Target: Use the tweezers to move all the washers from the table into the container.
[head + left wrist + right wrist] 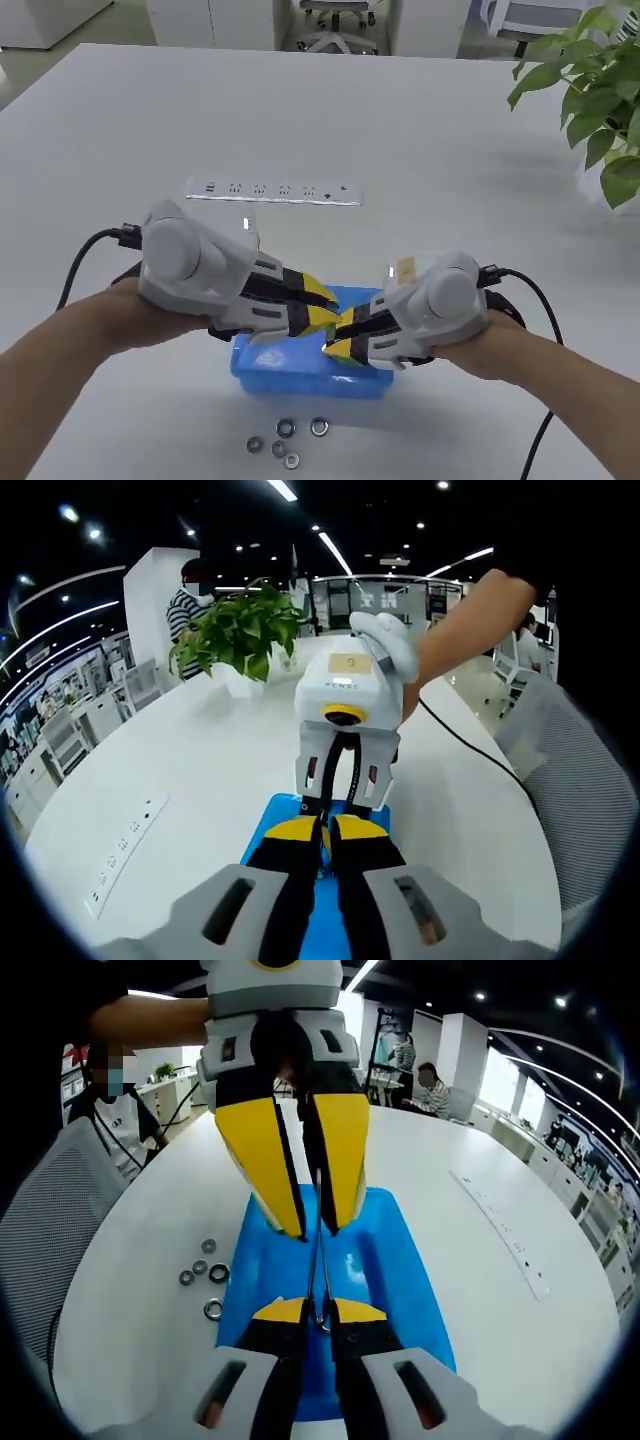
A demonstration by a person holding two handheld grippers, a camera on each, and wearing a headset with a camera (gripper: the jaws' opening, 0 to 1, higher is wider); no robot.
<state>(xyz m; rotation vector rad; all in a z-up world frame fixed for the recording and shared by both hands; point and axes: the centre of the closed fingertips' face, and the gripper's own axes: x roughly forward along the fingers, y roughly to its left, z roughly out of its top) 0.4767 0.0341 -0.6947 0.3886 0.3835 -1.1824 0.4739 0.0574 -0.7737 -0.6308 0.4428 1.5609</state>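
five washers lie loose in a small cluster on the white table, nearest the person and just in front of the blue container; none touches its wall. in the right gripper view the same washers sit on the table beside the container's long side.

above the container the two grippers meet tip to tip. the right gripper has its yellow-tipped jaws pressed together on one end of the thin metal tweezers. these run straight ahead over the blue tray into the left gripper, whose jaws are also squeezed onto them. in the head view the left gripper is on the left and the right gripper on the right, each held in a hand.

in the left gripper view the left gripper shows its jaws nearly touching, with the right gripper facing it over the container.

farther back a white power strip lies flat on the table. a green plant stands at the far right edge.
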